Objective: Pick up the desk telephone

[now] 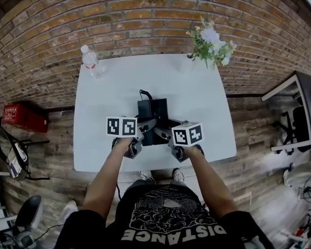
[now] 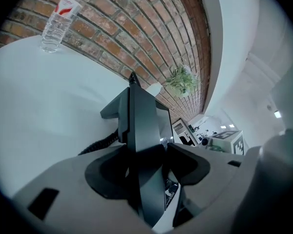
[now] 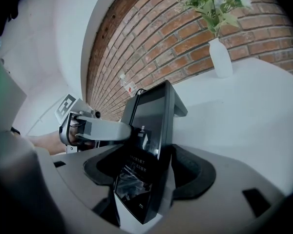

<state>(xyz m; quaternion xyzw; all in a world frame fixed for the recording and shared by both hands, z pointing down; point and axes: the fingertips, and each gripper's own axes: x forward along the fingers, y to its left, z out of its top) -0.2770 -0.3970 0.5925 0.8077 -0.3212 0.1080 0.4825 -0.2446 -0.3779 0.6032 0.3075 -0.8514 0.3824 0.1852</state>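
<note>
White table (image 1: 207,113): left tool (image 2: 146,152) pinches desk telephone (image 1: 152,110), right tool (image 3: 147,149) spread wide around it

Both forearms reach forward, side by side. The left gripper (image 2: 145,155) clamps the desk telephone (image 2: 139,116). The right gripper (image 3: 146,165) has its jaws wide around it.

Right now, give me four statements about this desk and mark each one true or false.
1. A water bottle stands on the table. True.
2. The water bottle stands right beside the vase. False: they stand at opposite far corners.
3. The desk telephone is between the right hand-held gripper's jaws. True.
4. The left hand-held gripper hangs clear of the desk telephone. False: the desk telephone's edge sits between its jaws.
</note>
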